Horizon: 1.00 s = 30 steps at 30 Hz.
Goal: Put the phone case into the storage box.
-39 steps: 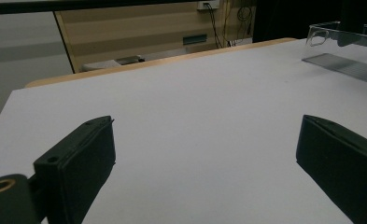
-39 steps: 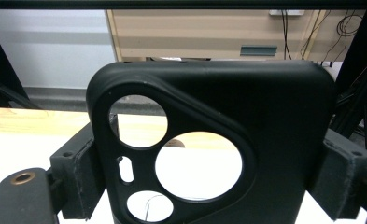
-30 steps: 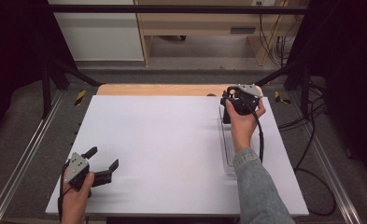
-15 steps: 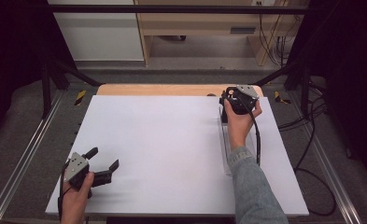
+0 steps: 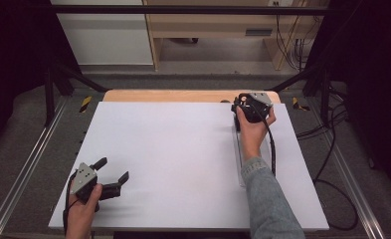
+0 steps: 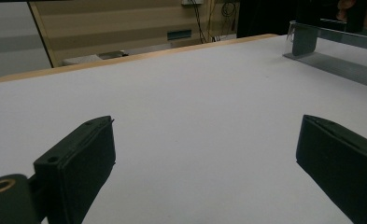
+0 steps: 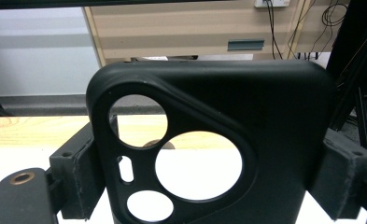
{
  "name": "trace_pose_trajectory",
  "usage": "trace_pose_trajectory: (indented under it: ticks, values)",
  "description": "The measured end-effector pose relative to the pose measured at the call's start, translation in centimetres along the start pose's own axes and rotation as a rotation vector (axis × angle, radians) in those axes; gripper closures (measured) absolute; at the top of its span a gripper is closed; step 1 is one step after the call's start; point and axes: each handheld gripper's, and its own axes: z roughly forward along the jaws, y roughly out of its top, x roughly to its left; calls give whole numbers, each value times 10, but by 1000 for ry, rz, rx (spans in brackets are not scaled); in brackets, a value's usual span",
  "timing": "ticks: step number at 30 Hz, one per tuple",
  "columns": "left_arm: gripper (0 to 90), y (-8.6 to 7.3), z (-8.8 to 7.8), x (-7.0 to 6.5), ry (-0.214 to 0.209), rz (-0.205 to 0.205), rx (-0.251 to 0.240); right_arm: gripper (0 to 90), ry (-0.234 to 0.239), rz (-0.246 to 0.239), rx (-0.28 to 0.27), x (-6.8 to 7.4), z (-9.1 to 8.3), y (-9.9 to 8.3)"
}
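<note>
Lowered slightly since before, my right gripper (image 5: 245, 104) clamps a black phone case (image 7: 209, 140) above the clear stand (image 5: 240, 159). My left gripper (image 5: 114, 175) rests released on the white table (image 5: 183, 149).

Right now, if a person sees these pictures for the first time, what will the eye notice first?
First the black phone case with round camera cut-outs, clamped between the right gripper jaws at the far right of the white table, above a clear stand. Next the left gripper, jaws wide apart with nothing between them, at the near left corner.
</note>
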Motion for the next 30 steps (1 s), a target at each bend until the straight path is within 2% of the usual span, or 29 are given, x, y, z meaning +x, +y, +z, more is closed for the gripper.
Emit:
trace_pose_trajectory:
  ticks: [6,24,30]
  values:
    - [49,0,0,-1,-2,2,0,135,-21,8,-20,-2,1,1]
    - [49,-1,2,-3,-12,11,7,135,-22,28,-35,-3,7,-1]
    - [49,-1,2,-3,-10,13,8,134,-21,20,-38,-3,8,-1]
